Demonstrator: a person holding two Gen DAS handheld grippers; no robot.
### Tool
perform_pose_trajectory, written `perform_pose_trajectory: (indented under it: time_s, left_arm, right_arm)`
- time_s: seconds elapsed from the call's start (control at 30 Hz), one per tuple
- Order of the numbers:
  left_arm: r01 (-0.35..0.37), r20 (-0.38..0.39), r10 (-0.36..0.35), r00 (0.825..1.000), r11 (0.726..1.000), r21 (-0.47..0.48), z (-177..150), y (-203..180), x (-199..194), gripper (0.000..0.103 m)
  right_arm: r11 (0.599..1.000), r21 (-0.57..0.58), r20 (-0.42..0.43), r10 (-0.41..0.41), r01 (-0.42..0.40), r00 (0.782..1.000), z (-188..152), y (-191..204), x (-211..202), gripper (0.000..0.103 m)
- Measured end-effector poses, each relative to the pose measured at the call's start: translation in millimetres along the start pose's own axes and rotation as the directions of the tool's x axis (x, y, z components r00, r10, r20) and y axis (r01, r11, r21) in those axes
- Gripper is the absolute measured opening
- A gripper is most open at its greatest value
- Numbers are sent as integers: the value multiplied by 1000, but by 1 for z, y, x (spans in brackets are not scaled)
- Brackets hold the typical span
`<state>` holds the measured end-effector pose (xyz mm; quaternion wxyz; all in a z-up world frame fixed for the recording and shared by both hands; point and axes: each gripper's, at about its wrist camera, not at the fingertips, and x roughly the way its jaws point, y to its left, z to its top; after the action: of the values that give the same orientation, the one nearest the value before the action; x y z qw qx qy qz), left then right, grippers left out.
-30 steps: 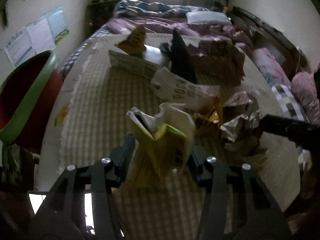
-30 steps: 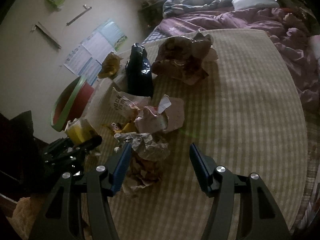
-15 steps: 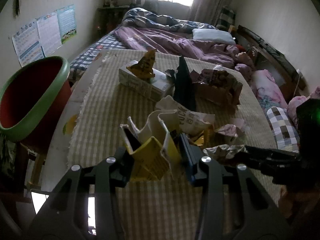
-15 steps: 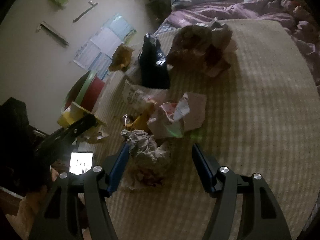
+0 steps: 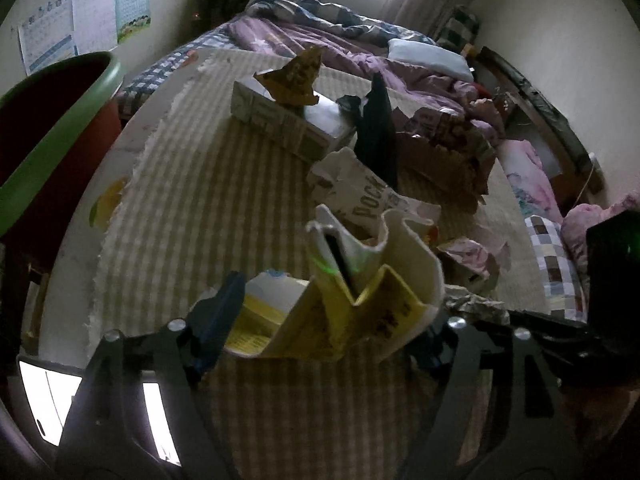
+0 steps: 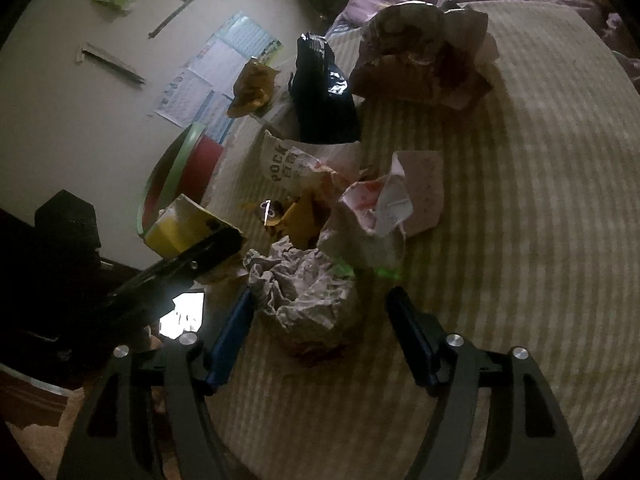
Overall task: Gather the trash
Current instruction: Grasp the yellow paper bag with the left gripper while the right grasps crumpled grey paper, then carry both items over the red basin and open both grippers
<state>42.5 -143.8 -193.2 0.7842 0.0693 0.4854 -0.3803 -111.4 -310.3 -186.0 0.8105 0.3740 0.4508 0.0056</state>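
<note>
A crumpled yellow and white carton (image 5: pixel 352 300) lies tipped over between the fingers of my left gripper (image 5: pixel 332 312), whose jaws are opening; the pads no longer squeeze it. In the right wrist view the same carton (image 6: pixel 180 224) sits on the left gripper (image 6: pixel 192 260), in front of the red bin with a green rim (image 6: pixel 172 176). That bin (image 5: pixel 60 132) stands off the table's left edge. My right gripper (image 6: pixel 320 320) is open and still widening around a grey crumpled paper ball (image 6: pixel 304 292) on the striped tablecloth (image 6: pixel 520 200), both pads apart from it.
More litter covers the cloth: a white "POCK" wrapper (image 6: pixel 292 160), a pink wrapper (image 6: pixel 400 200), a black bag (image 5: pixel 376 128), a torn brown paper bag (image 5: pixel 440 152) and a tissue box (image 5: pixel 280 120). A bed with a purple duvet (image 5: pixel 320 48) lies beyond.
The left jaws squeezed the carton, then spread wide, and the carton tipped sideways between them. The right jaws widened a little and closed in on the crumpled paper ball.
</note>
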Motion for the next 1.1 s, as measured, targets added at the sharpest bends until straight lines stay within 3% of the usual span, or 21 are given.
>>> perform_pose_trajectory:
  time_s: [0.13,0.2,0.3,0.57,0.73,0.9,1.1]
  left_arm:
    - [-3,2,3,1000,1000,18,0,-2,-1,70]
    - [1,10,-1,1000,999,32,1,-5,-3,55]
    - [-11,38,9,999,998,65,3,-12,-10,47]
    - [-38,160,29,987,998,55,20,-8,-47,47]
    - [-94,213,88,973,995,20,32,7,-68,47]
    - [-155,215,165,963,986,-60,39,39,-82,47]
    - [-210,255,226,940,974,-88,42,66,-105,47]
  right_arm:
    - [1000,-21,-12,-4,4,1000,-1,2,1,67]
    - [999,-37,-19,-2,2,1000,-2,6,3,53]
    - [998,-56,-16,-6,5,1000,1,15,7,46]
    - [989,-143,60,30,-21,998,11,54,-13,45]
    - [976,-209,157,-27,60,987,23,77,-22,45]
    - [963,-234,217,-79,131,973,40,94,-14,45]
    - [950,-280,222,-76,138,972,54,118,7,46]
